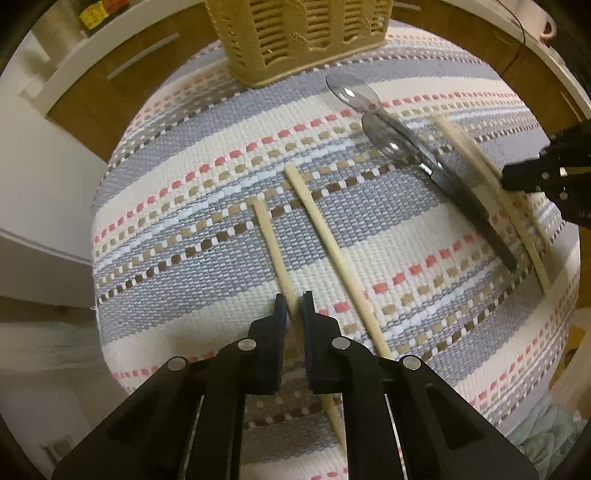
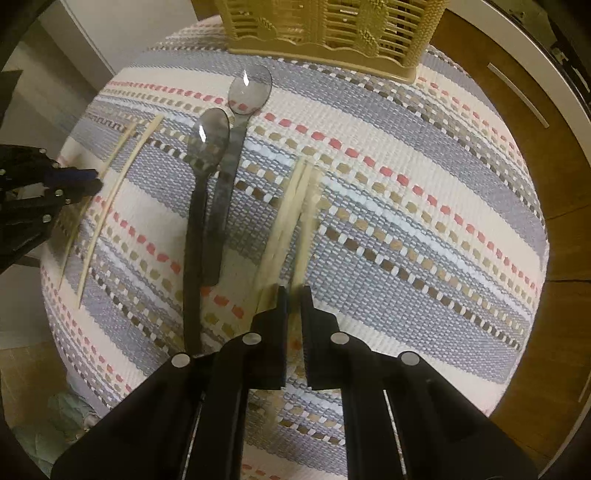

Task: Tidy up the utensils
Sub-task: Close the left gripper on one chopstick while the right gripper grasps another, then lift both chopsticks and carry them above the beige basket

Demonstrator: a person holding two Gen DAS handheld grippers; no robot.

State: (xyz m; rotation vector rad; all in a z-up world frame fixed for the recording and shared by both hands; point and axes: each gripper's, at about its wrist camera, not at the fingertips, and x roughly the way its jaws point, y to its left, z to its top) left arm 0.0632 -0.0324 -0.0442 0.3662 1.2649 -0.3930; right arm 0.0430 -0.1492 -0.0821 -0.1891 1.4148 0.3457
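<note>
A tan woven utensil basket [image 1: 295, 33] [image 2: 332, 33] stands at the far edge of a striped woven mat [image 1: 184, 229] [image 2: 424, 240]. Two grey plastic spoons [image 1: 391, 136] [image 2: 210, 184] lie side by side on the mat. My left gripper [image 1: 293, 306] is shut on one pale chopstick [image 1: 271, 247]; a second chopstick [image 1: 328, 247] lies just right of it. My right gripper [image 2: 293, 299] is shut on a blurred pair of chopsticks [image 2: 291, 218], which also shows in the left wrist view [image 1: 480, 170].
Wooden cabinet fronts with metal handles [image 1: 142, 55] [image 2: 517, 92] stand beyond the mat. A white wall [image 1: 37, 184] is to the left. The mat's edge drops off near both grippers; pale cloth [image 2: 62, 417] lies below it.
</note>
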